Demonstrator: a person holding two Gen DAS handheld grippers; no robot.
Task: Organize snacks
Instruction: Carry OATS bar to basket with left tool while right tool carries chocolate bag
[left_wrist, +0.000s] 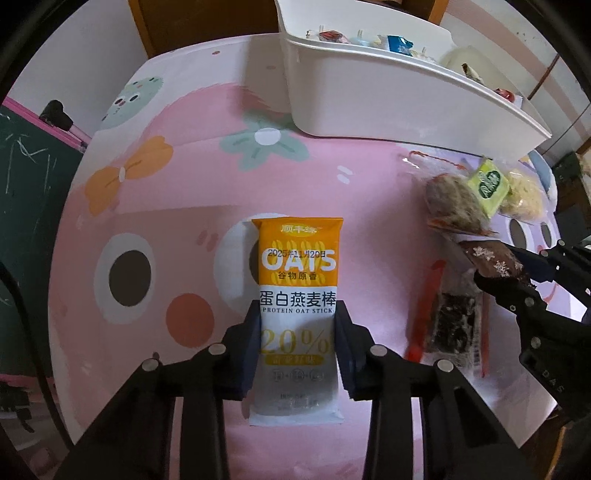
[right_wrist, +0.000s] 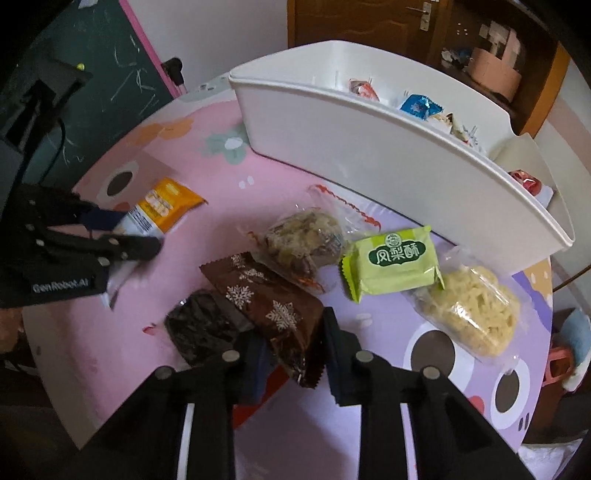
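My left gripper (left_wrist: 298, 325) is shut on an orange-and-white protein oat stick packet (left_wrist: 297, 280) and holds it just above the table; both also show at the left of the right wrist view (right_wrist: 122, 236), the packet (right_wrist: 162, 206). My right gripper (right_wrist: 293, 332) is shut on a brown snowflake-print snack packet (right_wrist: 266, 302), seen from the left wrist view at the right (left_wrist: 495, 262). A white storage bin (left_wrist: 388, 88) with several wrapped snacks stands at the back (right_wrist: 369, 155).
On the pink cartoon tablecloth (left_wrist: 166, 229) lie a dark seaweed-like snack (right_wrist: 203, 328), a clear-wrapped brown cake (right_wrist: 303, 243), a green pineapple-cake packet (right_wrist: 391, 262) and a clear bag of yellow noodle snack (right_wrist: 472, 306). A chalkboard (right_wrist: 92, 55) stands at the left.
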